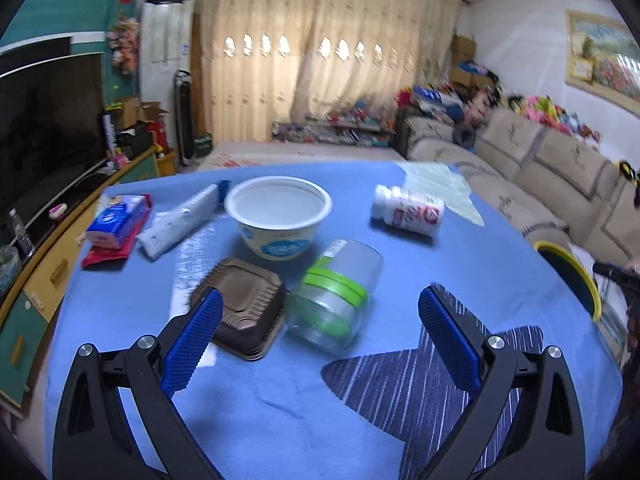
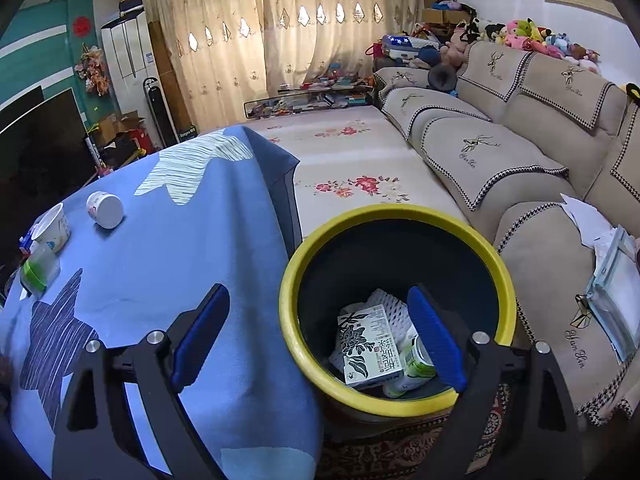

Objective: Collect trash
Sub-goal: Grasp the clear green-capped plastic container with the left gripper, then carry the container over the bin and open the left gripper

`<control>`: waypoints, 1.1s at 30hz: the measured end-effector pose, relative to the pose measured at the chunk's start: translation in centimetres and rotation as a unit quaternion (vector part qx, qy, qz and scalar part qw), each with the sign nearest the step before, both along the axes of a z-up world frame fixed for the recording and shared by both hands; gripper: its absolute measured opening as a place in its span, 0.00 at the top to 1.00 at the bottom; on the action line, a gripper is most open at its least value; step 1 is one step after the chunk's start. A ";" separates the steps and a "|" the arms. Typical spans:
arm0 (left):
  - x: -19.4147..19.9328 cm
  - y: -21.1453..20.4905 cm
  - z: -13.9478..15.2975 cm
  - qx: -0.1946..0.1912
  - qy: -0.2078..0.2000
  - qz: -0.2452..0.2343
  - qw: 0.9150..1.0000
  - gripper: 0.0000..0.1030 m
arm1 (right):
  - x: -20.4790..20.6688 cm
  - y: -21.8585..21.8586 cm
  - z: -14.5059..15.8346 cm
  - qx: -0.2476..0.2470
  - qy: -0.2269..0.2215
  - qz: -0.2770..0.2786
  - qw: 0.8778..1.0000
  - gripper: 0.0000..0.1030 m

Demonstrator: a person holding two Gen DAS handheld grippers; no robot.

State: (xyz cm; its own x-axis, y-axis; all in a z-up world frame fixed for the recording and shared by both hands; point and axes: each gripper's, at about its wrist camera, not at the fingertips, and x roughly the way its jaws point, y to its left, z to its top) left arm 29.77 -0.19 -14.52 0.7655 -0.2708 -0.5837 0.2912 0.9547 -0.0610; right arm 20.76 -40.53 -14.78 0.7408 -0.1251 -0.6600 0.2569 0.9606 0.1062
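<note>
Two jaw pairs agape, empty: plastic cup [image 1: 334, 294], somewhat blurred, ahead of left; bin [image 2: 396, 308] beneath right.

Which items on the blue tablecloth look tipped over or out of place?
Two lie on their sides: the clear jar with green bands and the white bottle. The brown tray sits upside down. Nothing looks spilled.

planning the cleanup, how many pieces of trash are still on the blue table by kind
Bottles/jars: 2, clear jar, white bottle
Bowls: 1, white bowl
Trays: 1, brown tray
Tubes: 1, tube
Packets: 2, blue packet, red packet
Total: 7
</note>
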 end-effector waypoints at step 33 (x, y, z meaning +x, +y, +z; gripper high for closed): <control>7.6 -5.6 -3.1 0.079 0.097 -0.055 0.991 0.47 | 0.1 0.2 -1.4 0.026 0.016 0.024 0.999 0.17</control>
State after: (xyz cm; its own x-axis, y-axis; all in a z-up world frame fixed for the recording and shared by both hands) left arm 37.40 -5.84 -17.64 0.6051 -0.2401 -0.7591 0.3923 0.9196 0.0219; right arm 20.87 -40.33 -16.22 0.7241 -0.0552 -0.6875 0.2150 0.9652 0.1490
